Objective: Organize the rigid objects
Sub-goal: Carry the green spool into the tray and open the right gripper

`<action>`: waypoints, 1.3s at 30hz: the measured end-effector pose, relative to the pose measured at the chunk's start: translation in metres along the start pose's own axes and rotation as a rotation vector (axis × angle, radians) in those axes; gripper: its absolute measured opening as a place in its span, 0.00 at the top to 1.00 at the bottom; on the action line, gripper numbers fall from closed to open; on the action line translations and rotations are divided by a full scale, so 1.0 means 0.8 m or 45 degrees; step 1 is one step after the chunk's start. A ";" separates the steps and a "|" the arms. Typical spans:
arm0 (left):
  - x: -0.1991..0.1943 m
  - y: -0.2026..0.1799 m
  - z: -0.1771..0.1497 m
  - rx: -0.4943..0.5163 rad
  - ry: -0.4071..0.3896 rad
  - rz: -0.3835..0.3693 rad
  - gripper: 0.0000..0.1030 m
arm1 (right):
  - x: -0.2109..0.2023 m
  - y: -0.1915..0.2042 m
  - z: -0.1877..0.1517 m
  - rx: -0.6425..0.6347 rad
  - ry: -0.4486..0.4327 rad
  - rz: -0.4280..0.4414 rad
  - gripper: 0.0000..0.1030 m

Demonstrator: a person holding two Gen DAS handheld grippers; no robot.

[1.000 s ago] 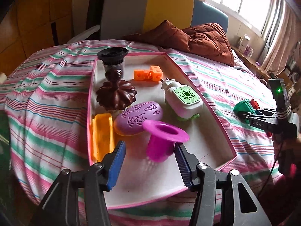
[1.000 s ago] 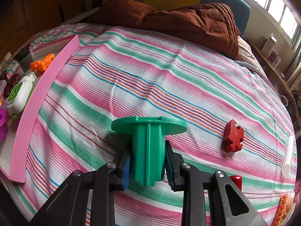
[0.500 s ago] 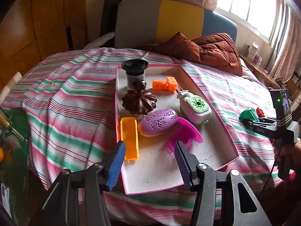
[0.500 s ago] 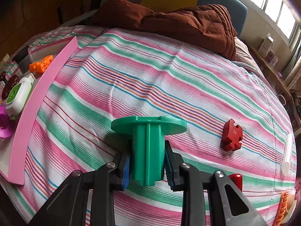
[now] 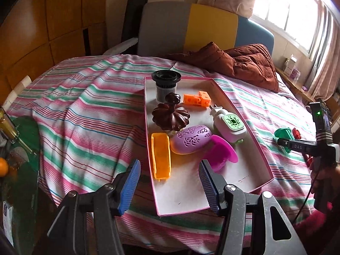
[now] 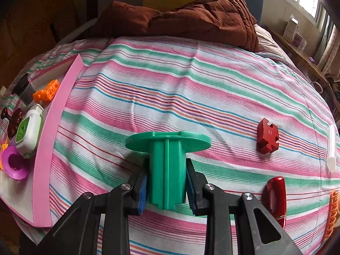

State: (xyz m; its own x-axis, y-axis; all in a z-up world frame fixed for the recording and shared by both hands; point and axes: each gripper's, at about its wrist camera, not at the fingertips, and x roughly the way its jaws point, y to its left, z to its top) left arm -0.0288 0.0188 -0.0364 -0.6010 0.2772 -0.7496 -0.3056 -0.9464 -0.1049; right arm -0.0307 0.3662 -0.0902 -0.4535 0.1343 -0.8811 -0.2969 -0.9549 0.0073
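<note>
A pink-rimmed white tray (image 5: 240, 114) lies on the striped bed. It holds a black cup (image 5: 166, 82), a brown fluted lid (image 5: 170, 116), an orange block (image 5: 197, 99), a white-green plug (image 5: 229, 123), a purple oval case (image 5: 191, 138), a yellow holder (image 5: 160, 155) and a magenta funnel (image 5: 221, 154) lying tipped over. My left gripper (image 5: 170, 182) is open and empty, back from the tray's near end. My right gripper (image 6: 166, 187) is shut on a green flanged spool (image 6: 166, 159) just above the bedspread, right of the tray (image 6: 55, 127).
On the bedspread right of the spool lie a red puzzle-shaped piece (image 6: 267, 136), a glossy red object (image 6: 276, 197), a white stick (image 6: 332, 148) and an orange piece (image 6: 332, 214). A brown quilt (image 6: 191, 19) lies at the bed's far end. A green glass table (image 5: 19, 165) stands left.
My left gripper has drawn back from the tray and the magenta funnel, upright a second ago, now lies tipped. The right gripper holds the green spool almost unmoved.
</note>
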 end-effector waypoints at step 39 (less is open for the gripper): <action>0.002 0.055 0.006 -0.123 -0.011 0.072 0.44 | 0.036 0.291 0.090 -0.438 0.010 0.270 0.72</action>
State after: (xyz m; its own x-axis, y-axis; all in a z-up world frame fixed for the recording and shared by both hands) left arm -0.0465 -0.0220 -0.0391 -0.6215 0.2241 -0.7507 -0.1990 -0.9719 -0.1254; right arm -0.1732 0.1667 -0.0800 -0.4674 -0.0757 -0.8808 0.1017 -0.9943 0.0315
